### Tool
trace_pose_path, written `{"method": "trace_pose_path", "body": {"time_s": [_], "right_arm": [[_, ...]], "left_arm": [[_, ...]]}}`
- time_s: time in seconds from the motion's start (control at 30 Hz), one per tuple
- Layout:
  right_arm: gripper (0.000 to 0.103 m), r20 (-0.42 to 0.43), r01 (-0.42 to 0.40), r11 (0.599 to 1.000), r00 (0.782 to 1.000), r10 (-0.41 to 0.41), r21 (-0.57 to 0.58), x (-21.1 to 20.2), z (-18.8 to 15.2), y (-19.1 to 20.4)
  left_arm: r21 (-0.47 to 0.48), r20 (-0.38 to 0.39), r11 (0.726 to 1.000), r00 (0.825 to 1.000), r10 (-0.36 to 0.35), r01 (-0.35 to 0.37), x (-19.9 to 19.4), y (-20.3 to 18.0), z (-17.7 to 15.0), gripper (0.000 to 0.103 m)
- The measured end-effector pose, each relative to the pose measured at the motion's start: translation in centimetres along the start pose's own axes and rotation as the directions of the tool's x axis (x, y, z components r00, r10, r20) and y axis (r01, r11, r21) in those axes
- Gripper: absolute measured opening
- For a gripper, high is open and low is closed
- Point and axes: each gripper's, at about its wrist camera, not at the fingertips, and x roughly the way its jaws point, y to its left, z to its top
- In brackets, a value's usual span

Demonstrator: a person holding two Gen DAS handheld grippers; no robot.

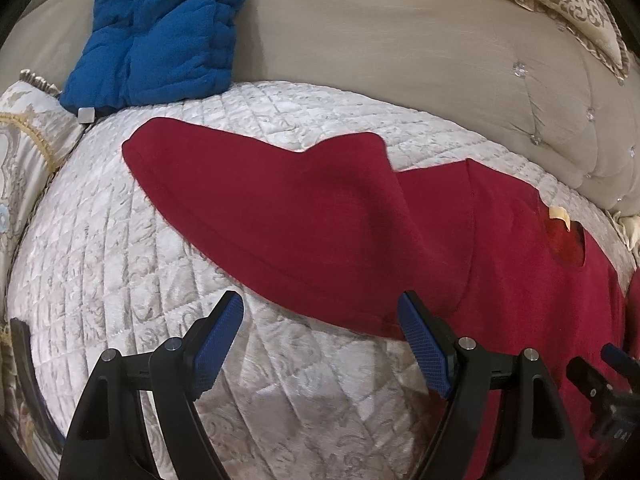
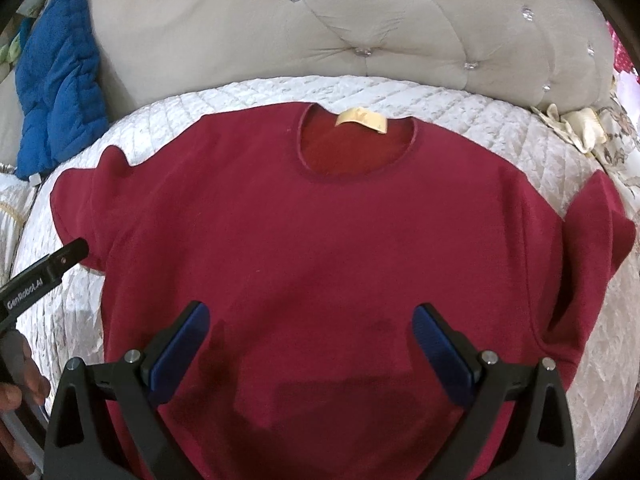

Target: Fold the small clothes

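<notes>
Red shirt [image 2: 320,248] flat on the quilted cover [image 2: 500,120], both grippers wide apart and empty.

At far left, a blue garment [image 1: 160,36] leaning on the padded headboard [image 2: 280,28], off the work area. Next, left gripper [image 1: 320,320] with jaws spread, holding nothing, hovering just beside the left sleeve [image 1: 248,200]; sleeve spread out to the side, its hem end away from the body, long axis across the view. In the middle, shirt body face up, collar and label [image 2: 362,120] toward the headboard, hem toward the person. Right gripper [image 2: 312,344] also spread, empty, over the lower chest, aimed along the shirt's length. Right sleeve [image 2: 600,232] well apart from both tools. Probably first fold not yet begun; left sleeve nearest to the left gripper, so likely the first grasp. Soft, slightly bumpy surface, so cloth may drag.
</notes>
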Motion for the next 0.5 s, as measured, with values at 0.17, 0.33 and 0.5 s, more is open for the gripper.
{"method": "trace_pose_path", "body": {"time_s": [0.17,0.33,0.5], "right_arm": [[0.103,-0.001,-0.011,1.000,1.000,0.011,-0.026,0.2,0.0,0.8],[0.103,-0.008,-0.026,0.999,1.000,0.026,-0.036,0.7,-0.1,1.3],[0.103,-0.020,-0.057,0.997,0.998,0.056,-0.053,0.6,-0.4,2.1]], "left_arm": [[-0.071,-0.015,0.997,1.000,0.013,-0.015,0.9,3.1,1.3,0.061],[-0.170,-0.020,0.983,0.997,0.070,-0.073,2.4,8.0,3.2,0.061],[-0.243,-0.030,0.960,0.990,0.139,-0.142,4.7,13.2,5.8,0.061]]}}
